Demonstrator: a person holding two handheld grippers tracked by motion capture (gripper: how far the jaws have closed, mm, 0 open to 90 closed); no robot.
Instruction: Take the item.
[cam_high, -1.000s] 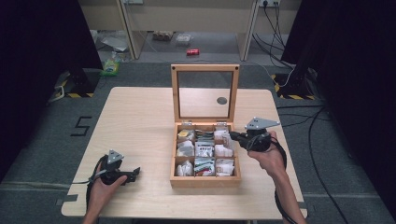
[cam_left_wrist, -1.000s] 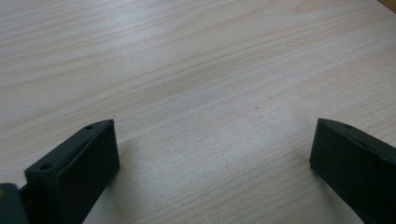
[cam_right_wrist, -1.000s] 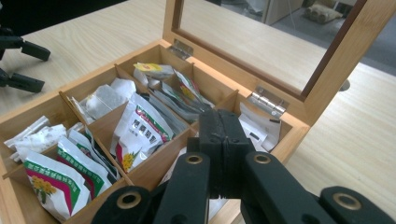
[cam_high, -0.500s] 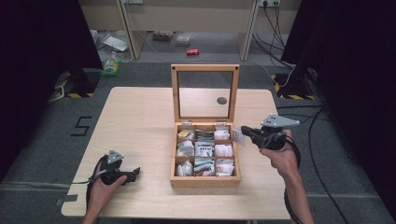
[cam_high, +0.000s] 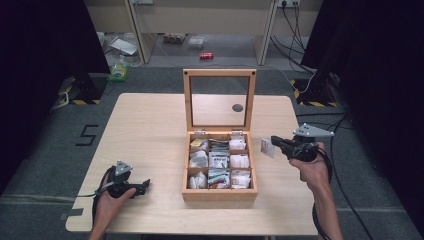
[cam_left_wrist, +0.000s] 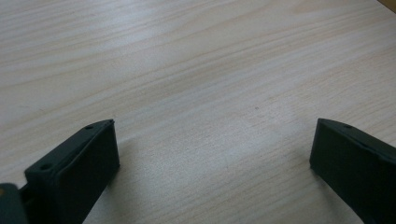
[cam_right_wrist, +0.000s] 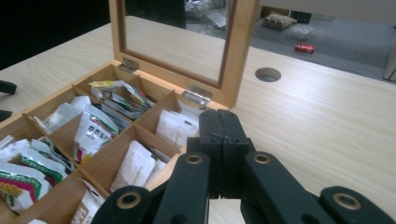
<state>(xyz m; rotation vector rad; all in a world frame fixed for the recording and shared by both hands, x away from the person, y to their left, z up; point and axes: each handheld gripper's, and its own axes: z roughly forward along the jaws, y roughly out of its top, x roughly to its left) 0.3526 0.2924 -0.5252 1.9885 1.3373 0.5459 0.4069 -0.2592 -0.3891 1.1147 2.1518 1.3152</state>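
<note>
A dim room with grey carpet surrounds a pale wood-grain worktop (cam_high: 150, 130), smooth and matte. At its left front the left gripper (cam_high: 142, 186) rests low over bare wood, jaws spread wide with nothing between them. In the middle stands a wooden box (cam_high: 220, 192), its glazed lid (cam_high: 219, 100) upright, nine compartments stuffed with crinkly paper and foil sachets. Just right of the box, above the worktop, the right gripper (cam_high: 274, 142) has its jaws pinched together on a small, thin white packet (cam_high: 267, 147). The packet looks flimsy and slippery, so I judge it best to keep the pinch firm, carry it level, and set it down flat well clear of the box.
</note>
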